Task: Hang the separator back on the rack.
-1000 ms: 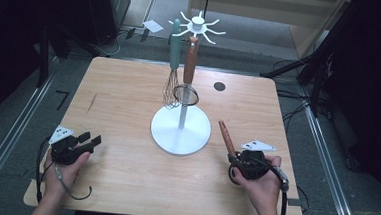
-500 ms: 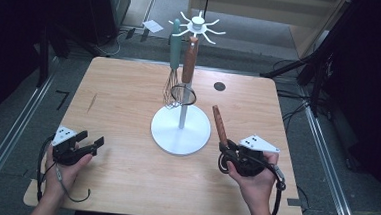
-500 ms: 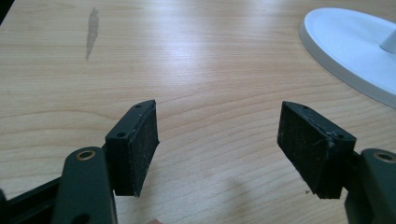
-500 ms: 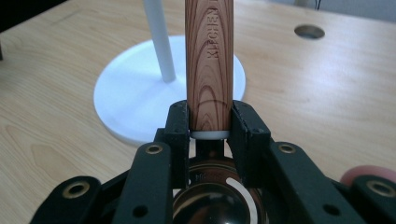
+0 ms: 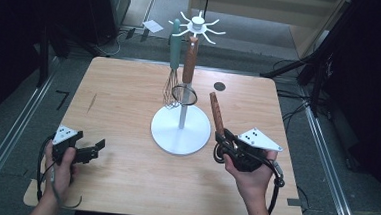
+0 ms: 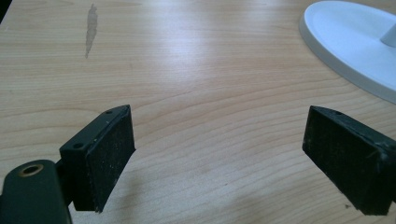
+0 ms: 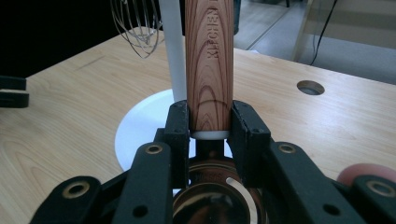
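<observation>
Wood-grain utensil handle with embossed lettering, pinched upright in right gripper jaws, left gripper jaws spread.

A light wooden table stands on grey floor strewn with cables, its surroundings dark.

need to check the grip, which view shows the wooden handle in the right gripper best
The right gripper view: the wooden handle stands close up between the right gripper fingers, clamped near its lower end, lettering readable. The high view shows the handle small, tilted above the hand beside the white stand.
</observation>
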Demonstrator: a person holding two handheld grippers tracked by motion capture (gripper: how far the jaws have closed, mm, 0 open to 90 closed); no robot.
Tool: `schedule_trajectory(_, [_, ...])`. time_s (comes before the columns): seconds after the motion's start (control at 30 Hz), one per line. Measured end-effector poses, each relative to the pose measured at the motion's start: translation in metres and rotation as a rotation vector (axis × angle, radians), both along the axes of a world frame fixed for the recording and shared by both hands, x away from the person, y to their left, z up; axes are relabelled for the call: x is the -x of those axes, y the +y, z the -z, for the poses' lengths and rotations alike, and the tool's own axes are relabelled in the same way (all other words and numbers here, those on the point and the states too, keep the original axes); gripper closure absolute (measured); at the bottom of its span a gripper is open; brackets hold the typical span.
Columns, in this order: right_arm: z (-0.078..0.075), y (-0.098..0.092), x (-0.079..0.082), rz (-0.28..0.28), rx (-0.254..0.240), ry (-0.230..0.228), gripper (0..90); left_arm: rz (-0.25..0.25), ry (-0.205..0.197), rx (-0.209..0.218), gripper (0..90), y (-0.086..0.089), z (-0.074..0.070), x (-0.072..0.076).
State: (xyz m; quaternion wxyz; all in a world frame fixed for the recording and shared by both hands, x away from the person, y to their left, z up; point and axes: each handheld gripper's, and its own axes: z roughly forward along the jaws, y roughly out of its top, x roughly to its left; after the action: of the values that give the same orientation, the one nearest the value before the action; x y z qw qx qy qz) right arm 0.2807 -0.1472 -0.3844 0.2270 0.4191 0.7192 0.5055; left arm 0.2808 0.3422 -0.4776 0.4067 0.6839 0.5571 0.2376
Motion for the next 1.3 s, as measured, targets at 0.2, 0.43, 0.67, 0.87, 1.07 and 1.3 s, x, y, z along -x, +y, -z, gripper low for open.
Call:
schedule_trajectory(0.2, [-0.008,0.004,0.000,-0.010,-0.013,-0.038,71.5,0.008,-0.010,0.029,6.8,0.006,-0.001,0.001])
schedule_trajectory(0.43, [-0.019,0.007,0.002,-0.001,-0.024,-0.090,71.5,0.007,-0.005,0.019,3.0,0.005,0.000,0.000])
schedule_trajectory(0.67, [-0.033,0.010,0.001,-0.004,-0.038,-0.136,71.5,0.011,0.000,0.012,1.2,0.005,0.000,0.000])
schedule_trajectory(0.87, [-0.044,0.012,0.000,-0.005,-0.056,-0.171,71.5,0.006,-0.001,0.009,0.0,0.005,0.001,0.000])
schedule_trajectory(1.07, [-0.056,0.013,0.001,0.001,-0.066,-0.216,71.5,0.003,0.008,0.003,0.0,0.005,0.002,0.000])
schedule_trajectory(1.3, [-0.067,0.013,0.001,0.015,-0.091,-0.267,71.5,0.003,0.013,-0.003,0.0,0.004,0.003,-0.001])
